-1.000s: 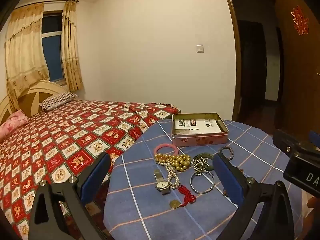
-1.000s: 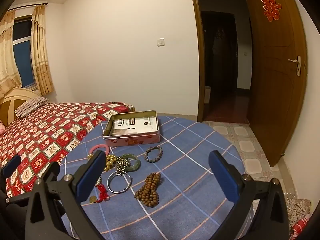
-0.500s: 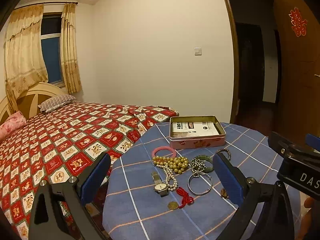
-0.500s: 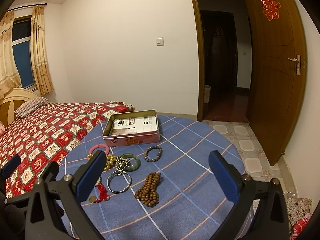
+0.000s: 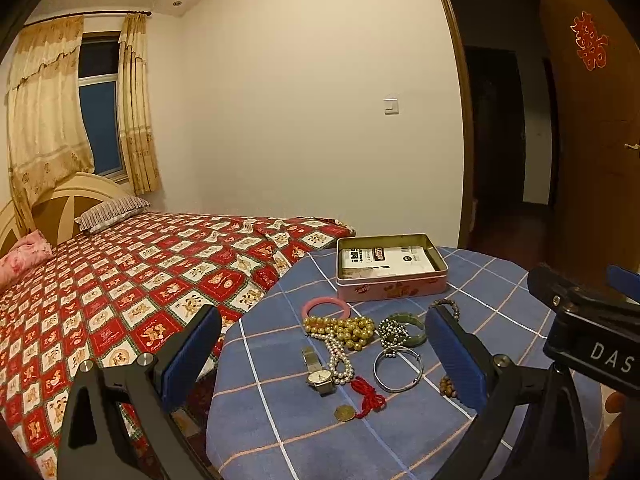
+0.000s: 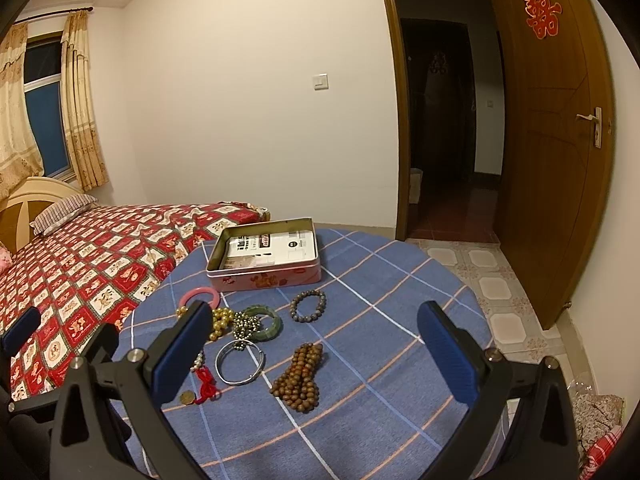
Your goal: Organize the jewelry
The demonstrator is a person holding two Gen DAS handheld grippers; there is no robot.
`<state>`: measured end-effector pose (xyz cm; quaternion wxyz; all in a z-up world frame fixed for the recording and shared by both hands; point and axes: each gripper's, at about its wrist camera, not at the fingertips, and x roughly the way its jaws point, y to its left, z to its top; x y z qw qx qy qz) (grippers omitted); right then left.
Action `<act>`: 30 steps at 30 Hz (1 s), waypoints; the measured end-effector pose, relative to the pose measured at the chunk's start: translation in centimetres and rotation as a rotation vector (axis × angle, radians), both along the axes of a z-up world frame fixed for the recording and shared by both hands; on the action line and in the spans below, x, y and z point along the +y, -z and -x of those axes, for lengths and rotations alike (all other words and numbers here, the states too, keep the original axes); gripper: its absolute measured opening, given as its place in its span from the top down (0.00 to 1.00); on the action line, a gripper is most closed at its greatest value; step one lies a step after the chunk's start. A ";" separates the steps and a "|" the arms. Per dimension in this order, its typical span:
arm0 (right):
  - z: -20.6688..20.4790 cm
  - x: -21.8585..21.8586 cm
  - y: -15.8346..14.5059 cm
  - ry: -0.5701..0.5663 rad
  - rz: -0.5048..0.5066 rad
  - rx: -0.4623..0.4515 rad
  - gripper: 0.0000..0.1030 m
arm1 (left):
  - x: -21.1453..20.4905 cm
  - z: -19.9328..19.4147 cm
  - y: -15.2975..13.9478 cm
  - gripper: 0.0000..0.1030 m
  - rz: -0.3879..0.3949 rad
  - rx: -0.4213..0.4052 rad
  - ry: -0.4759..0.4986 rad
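Note:
Jewelry lies loose on a round table under a blue checked cloth (image 5: pixel 280 420). A pink open tin (image 5: pixel 390 270) with a white card inside stands at the far side; it also shows in the right wrist view (image 6: pixel 266 258). Near it lie a pink bangle (image 5: pixel 325 307), gold beads (image 5: pixel 348 330), a pearl string, a watch (image 5: pixel 319 376), a silver bangle (image 5: pixel 398 368), a green bangle (image 6: pixel 266 322), a dark bead bracelet (image 6: pixel 308 306), brown wooden beads (image 6: pixel 299 376) and a red-corded coin (image 5: pixel 345 413). My left gripper (image 5: pixel 324 360) and right gripper (image 6: pixel 316 352) are both open, empty, above the table's near side.
A bed with a red patterned quilt (image 5: pixel 120 280) touches the table's left side. An open brown door (image 6: pixel 560 160) and dark doorway are at the right. Tiled floor (image 6: pixel 492 280) lies beyond the table. The right gripper's body (image 5: pixel 588 332) shows at the left view's right edge.
The left gripper's view has drawn back and up slightly, so the jewelry sits lower and smaller. The right gripper has barely moved. Both stay open.

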<state>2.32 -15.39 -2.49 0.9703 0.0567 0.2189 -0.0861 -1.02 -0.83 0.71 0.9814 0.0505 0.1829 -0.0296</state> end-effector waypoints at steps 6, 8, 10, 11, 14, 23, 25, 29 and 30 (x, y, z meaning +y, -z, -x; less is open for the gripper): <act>0.0 0.0 0.0 0.000 -0.002 0.002 0.00 | 0.0 -0.2 0.1 0.01 0.002 0.006 -0.001; 0.0 0.0 0.0 0.000 -0.002 0.001 0.00 | 0.0 -0.2 0.1 0.01 0.002 0.005 -0.003; 0.0 0.0 0.0 0.000 -0.002 0.001 0.00 | 0.0 -0.2 0.1 0.01 0.003 0.006 -0.001; 0.0 0.0 0.0 0.000 -0.003 0.001 0.00 | 0.0 -0.2 0.1 0.01 0.002 0.006 -0.002; 0.0 0.0 0.0 0.000 -0.003 0.002 0.00 | 0.1 -0.3 0.0 0.01 0.002 0.006 -0.002; 0.0 0.0 0.0 0.000 -0.004 0.003 0.00 | 0.1 -0.3 0.1 0.01 0.007 0.009 0.000; 0.0 0.0 0.0 -0.001 -0.004 0.003 0.00 | 0.1 -0.3 0.1 0.01 0.008 0.009 0.001; 0.0 0.0 0.0 0.001 -0.005 0.003 0.00 | 0.1 -0.4 0.1 0.01 0.007 0.007 0.001; 0.0 0.0 0.0 0.000 -0.005 0.003 0.00 | 0.1 -0.3 0.1 0.01 0.008 0.008 0.001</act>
